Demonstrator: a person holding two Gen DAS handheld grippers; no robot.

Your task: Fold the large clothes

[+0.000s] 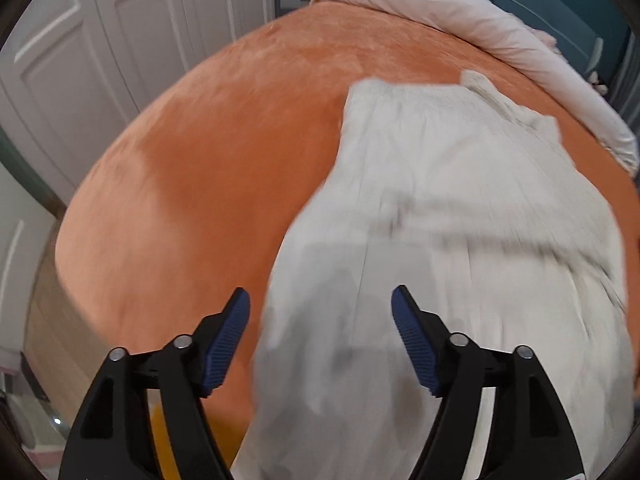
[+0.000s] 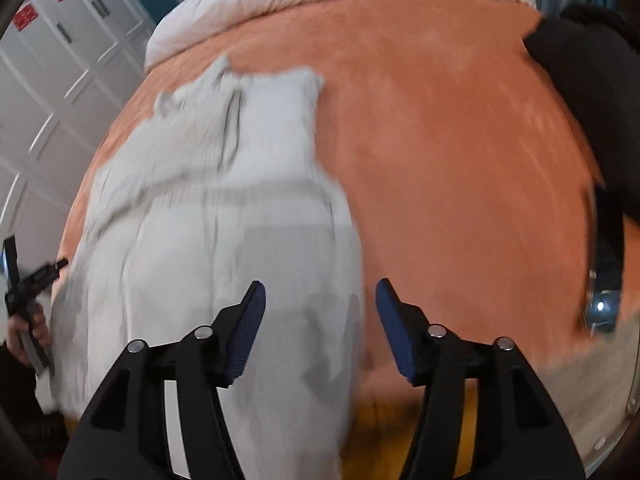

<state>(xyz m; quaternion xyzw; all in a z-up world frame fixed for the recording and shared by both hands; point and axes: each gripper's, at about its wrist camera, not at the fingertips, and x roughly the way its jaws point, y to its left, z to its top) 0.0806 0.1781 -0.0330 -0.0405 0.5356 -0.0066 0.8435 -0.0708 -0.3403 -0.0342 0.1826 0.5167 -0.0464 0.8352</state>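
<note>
A pale garment (image 1: 440, 208) lies lengthwise on a bed covered with an orange blanket (image 1: 224, 168), its near end hanging over the bed's front edge and its far end, with small bunched flaps, pointing toward a rumpled white quilt (image 1: 460, 12) heaped along the head of the bed. The cloth appears partly doubled over, a horizontal fold line crossing its middle, though motion blur softens the detail.

The left claw (image 1: 320, 300) hovers above the near part of the garment, its blue-padded fingers (image 1: 228, 344) spread wide and gripping nothing; one finger sits over the orange blanket, the other over the cloth. White panelled wardrobe doors (image 1: 80, 60) stand beyond the bed's left side.

In the right wrist view, the right claw (image 2: 320, 292) is likewise spread wide and holding nothing, poised over the garment's (image 2: 224, 216) right edge, with one finger above the cloth and the other above bare blanket (image 2: 440, 140). At the far left edge of that view a hand (image 2: 28, 332) grips the black handle of the other tool. A dark object (image 2: 588, 92), blurred, rests at the bed's right side, with a black strap and a metal fitting (image 2: 604, 292) below it.
</note>
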